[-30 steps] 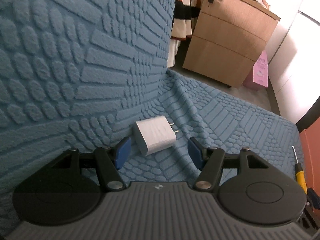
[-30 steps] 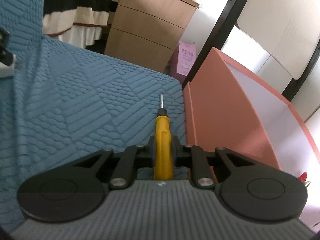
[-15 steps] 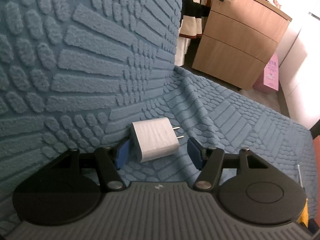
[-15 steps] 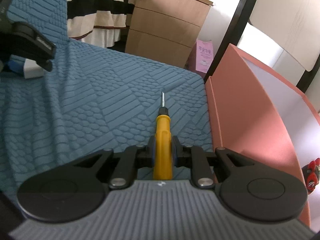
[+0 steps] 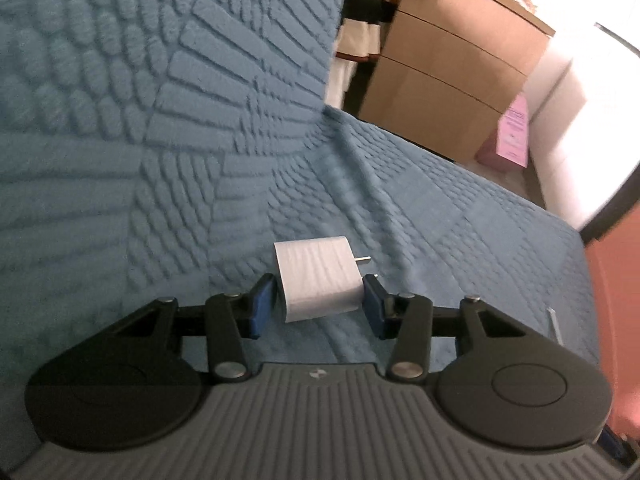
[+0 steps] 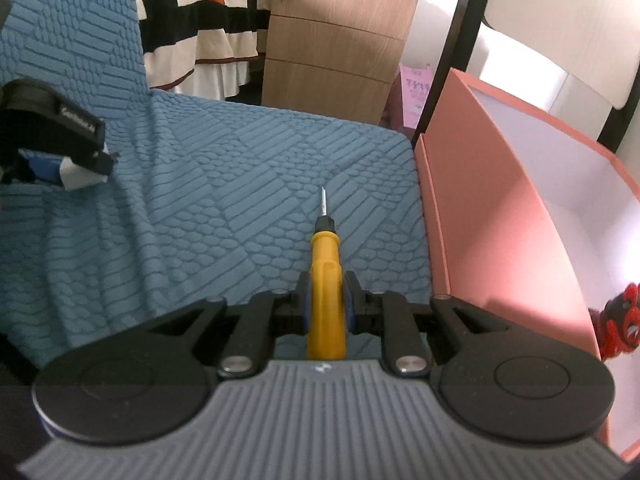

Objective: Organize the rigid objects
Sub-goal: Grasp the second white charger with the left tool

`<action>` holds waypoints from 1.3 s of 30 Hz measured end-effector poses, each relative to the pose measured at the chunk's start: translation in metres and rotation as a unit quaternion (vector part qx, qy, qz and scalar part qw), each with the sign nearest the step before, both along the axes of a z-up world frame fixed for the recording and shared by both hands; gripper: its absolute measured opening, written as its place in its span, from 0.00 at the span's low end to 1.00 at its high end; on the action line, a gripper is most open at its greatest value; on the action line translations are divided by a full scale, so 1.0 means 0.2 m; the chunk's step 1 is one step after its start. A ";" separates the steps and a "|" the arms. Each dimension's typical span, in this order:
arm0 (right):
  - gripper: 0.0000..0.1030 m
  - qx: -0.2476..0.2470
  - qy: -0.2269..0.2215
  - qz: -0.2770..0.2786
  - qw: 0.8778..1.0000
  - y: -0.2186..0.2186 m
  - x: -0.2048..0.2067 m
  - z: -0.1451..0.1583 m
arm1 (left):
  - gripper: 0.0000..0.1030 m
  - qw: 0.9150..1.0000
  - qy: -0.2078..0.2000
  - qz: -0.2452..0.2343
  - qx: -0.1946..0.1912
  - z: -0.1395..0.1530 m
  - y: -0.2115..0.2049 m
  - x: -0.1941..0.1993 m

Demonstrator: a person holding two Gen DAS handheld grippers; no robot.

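A white plug adapter (image 5: 318, 282) with metal prongs sits between the blue pads of my left gripper (image 5: 318, 306), which is shut on it above the blue textured sofa seat (image 5: 440, 208). My right gripper (image 6: 326, 306) is shut on a yellow-handled screwdriver (image 6: 325, 280), tip pointing away over the seat. The left gripper with the adapter also shows at the left edge of the right wrist view (image 6: 68, 152). A pink box (image 6: 500, 200) with a white inside stands open to the right of the seat.
The sofa backrest (image 5: 120, 100) rises on the left. A wooden drawer cabinet (image 6: 336, 40) and striped cloth (image 6: 200, 20) stand behind. A red and black object (image 6: 620, 320) lies in the box. A black frame post (image 6: 460, 40) stands behind the box.
My left gripper has closed on the white adapter and lifted it a little. My right gripper has kept hold of the screwdriver and moved back and to the left.
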State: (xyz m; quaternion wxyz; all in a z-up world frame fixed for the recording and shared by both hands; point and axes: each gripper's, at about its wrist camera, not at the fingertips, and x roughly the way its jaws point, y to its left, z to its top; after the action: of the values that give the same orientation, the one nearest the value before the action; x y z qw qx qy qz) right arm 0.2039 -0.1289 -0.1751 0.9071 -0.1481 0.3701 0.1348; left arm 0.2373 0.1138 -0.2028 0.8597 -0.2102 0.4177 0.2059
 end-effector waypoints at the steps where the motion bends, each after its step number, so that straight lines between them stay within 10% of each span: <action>1: 0.18 0.007 0.005 -0.003 1.000 -0.01 -0.01 0.00 | 0.51 1.000 -0.003 -0.007 -0.004 0.01 -0.02 -0.02; 30: 0.21 0.075 0.110 0.011 0.991 -0.11 -0.18 0.01 | 0.50 0.994 0.035 -0.097 -0.040 -0.01 -0.33 -0.30; 35: 0.50 0.081 0.089 0.004 0.993 -0.10 -0.16 0.03 | 0.66 0.994 0.037 -0.089 -0.051 -0.01 -0.33 -0.27; 39: 0.51 0.079 0.086 0.001 0.993 -0.08 -0.11 0.03 | 0.66 0.995 0.031 -0.077 -0.064 0.00 -0.31 -0.26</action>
State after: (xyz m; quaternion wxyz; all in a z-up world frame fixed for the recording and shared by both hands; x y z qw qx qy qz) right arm 0.1819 -0.1447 -0.1692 0.8809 -0.0640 0.4343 0.1771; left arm 0.1856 0.0526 -0.2036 0.8445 -0.2254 0.4712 0.1183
